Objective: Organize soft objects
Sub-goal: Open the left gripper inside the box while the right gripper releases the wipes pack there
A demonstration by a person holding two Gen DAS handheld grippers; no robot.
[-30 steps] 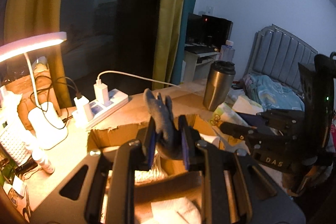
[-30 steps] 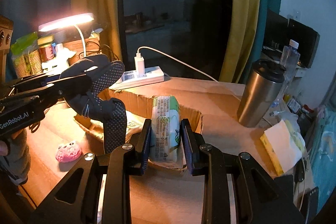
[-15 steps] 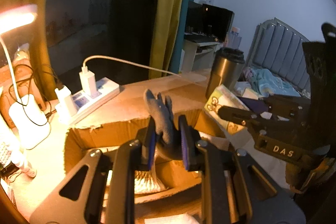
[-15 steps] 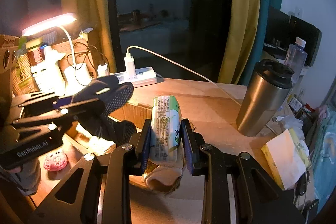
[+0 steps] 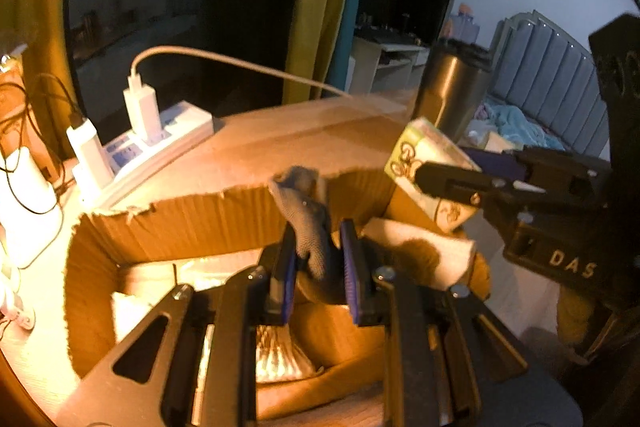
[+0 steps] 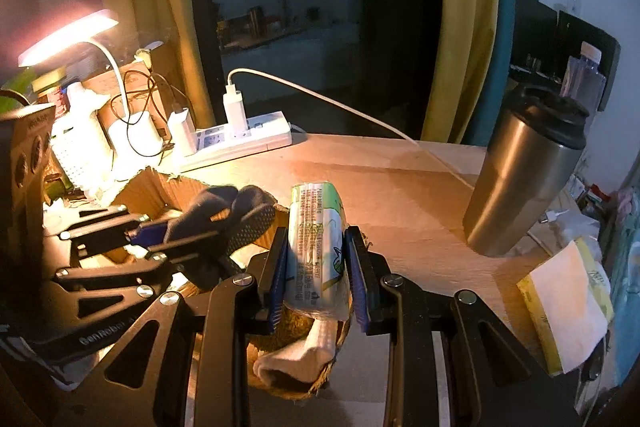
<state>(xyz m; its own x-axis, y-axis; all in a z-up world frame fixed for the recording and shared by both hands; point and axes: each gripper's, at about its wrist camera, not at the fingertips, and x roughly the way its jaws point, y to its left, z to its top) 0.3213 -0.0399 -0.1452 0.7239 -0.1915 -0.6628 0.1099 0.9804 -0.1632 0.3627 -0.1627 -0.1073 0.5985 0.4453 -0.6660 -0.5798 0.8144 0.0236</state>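
Observation:
My left gripper is shut on a dark knit glove and holds it over the open cardboard box; the glove also shows in the right wrist view. My right gripper is shut on a green-and-white tissue pack, held over the box's right corner; the pack also shows in the left wrist view. White soft items lie in the box. A white cloth hangs at the box edge below the pack.
A white power strip with chargers and a cable lies behind the box. A steel tumbler stands at the right. A lit desk lamp and clutter are at the left. A yellow pad lies at the right edge.
Both grippers have moved lower and closer to the box. The glove now sits down at the box's back wall; the tissue pack is nearer the box's right corner.

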